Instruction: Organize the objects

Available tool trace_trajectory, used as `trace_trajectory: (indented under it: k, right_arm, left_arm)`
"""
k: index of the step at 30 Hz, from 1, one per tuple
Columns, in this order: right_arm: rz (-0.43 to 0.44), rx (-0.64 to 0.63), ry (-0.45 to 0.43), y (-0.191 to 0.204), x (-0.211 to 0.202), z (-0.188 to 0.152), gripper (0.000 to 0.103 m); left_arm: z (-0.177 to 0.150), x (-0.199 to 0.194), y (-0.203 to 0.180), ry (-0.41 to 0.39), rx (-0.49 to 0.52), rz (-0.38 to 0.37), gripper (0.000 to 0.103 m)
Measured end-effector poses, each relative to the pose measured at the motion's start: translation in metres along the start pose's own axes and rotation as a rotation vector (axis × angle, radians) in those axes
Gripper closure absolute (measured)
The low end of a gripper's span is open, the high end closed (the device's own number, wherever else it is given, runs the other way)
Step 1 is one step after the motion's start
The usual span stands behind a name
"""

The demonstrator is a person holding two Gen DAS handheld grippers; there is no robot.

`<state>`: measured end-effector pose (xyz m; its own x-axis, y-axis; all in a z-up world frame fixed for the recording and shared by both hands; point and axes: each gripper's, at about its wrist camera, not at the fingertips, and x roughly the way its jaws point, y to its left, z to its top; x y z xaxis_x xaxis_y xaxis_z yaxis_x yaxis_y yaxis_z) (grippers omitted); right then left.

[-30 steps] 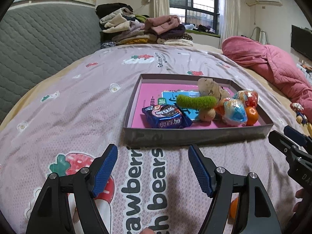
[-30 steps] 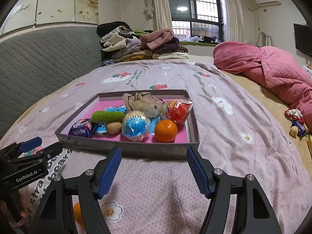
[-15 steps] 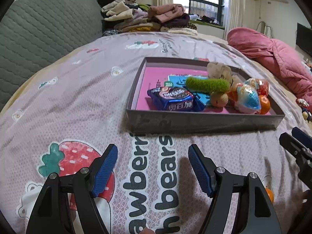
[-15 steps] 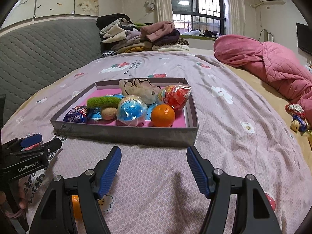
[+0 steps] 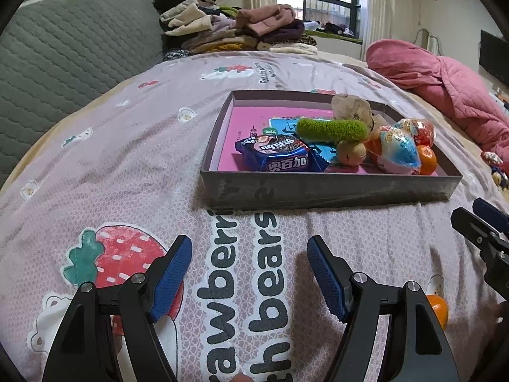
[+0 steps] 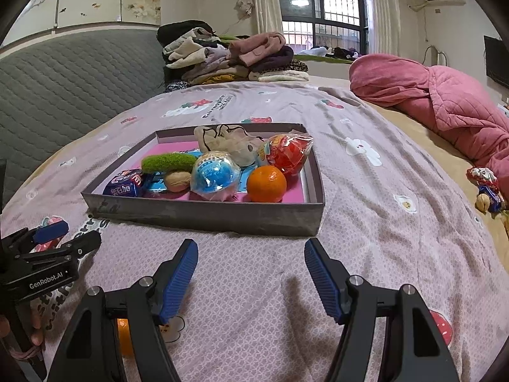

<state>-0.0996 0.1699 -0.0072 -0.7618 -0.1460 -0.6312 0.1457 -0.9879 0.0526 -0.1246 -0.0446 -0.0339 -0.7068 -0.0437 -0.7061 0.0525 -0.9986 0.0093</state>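
Both the left gripper (image 5: 249, 270) and right gripper (image 6: 251, 272) hover with jaws spread, empty, above the bedsheet (image 6: 366, 191) before the filled tray (image 6: 203, 215).

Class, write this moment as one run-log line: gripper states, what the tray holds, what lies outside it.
left gripper: open | right gripper: open | tray: snacks, toys, orange | outside tray: second orange on bed

Daylight comes in through the window (image 6: 321, 22) at the back of the room, and it glows very white there. The room is bright enough, but the light is soft and a bit gray. Small dark shadows lie on the bedsheet (image 5: 133, 165) under the jaws. Both pictures are round and bent, with black corners. The middle looks sharp. The far edges look stretched and a little fuzzy.
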Motion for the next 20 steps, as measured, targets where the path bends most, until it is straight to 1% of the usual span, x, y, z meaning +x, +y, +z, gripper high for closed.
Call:
trace_trajectory:
  k: [14, 18, 20]
  right_arm:
    - [0.012, -0.007, 0.039, 0.003, 0.009, -0.007, 0.034]
    - [0.01, -0.011, 0.049, 0.004, 0.011, -0.008, 0.034]
    - [0.008, -0.01, 0.048, 0.004, 0.011, -0.007, 0.034]
  left_arm:
    - [-0.003, 0.002, -0.003, 0.016, 0.01, -0.002, 0.027]
    - [-0.003, 0.002, -0.003, 0.008, 0.011, -0.015, 0.027]
    - [-0.003, 0.002, -0.004, 0.006, 0.012, -0.01, 0.027]
